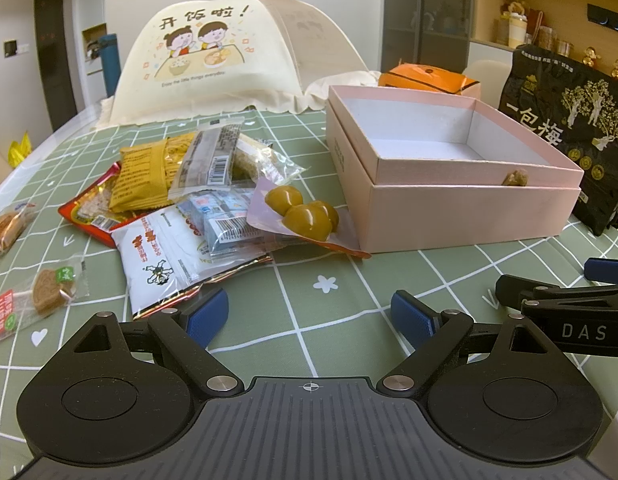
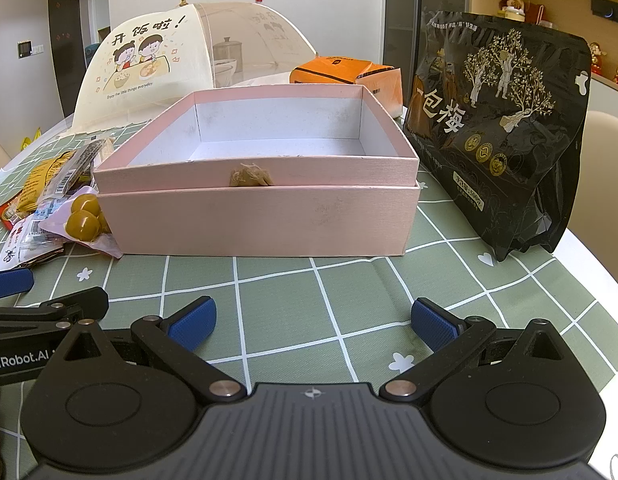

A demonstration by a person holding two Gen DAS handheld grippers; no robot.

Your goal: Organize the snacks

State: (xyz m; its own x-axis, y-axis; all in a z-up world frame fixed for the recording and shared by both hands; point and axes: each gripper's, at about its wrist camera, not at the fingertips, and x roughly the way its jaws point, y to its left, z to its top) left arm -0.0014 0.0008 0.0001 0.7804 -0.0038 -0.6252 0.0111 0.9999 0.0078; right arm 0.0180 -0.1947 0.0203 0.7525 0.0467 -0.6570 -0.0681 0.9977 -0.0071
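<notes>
A pile of snack packets (image 1: 181, 200) lies on the green checked tablecloth, left of an open, empty pink box (image 1: 449, 176). The pile shows a yellow packet (image 1: 143, 176), a white packet (image 1: 161, 256) and a clear pouch of green plums (image 1: 305, 216). The pink box (image 2: 261, 200) fills the middle of the right wrist view, with the pile's edge (image 2: 49, 200) at its left. My left gripper (image 1: 309, 316) is open and empty, low over the cloth in front of the pile. My right gripper (image 2: 313, 320) is open and empty in front of the box.
A large black plum bag (image 2: 497, 128) stands right of the box. A cream mesh food cover (image 1: 213, 60) and an orange box (image 2: 349, 72) stand behind. Two small wrapped cakes (image 1: 33, 300) lie at the left. The table edge (image 2: 597, 264) curves at the right.
</notes>
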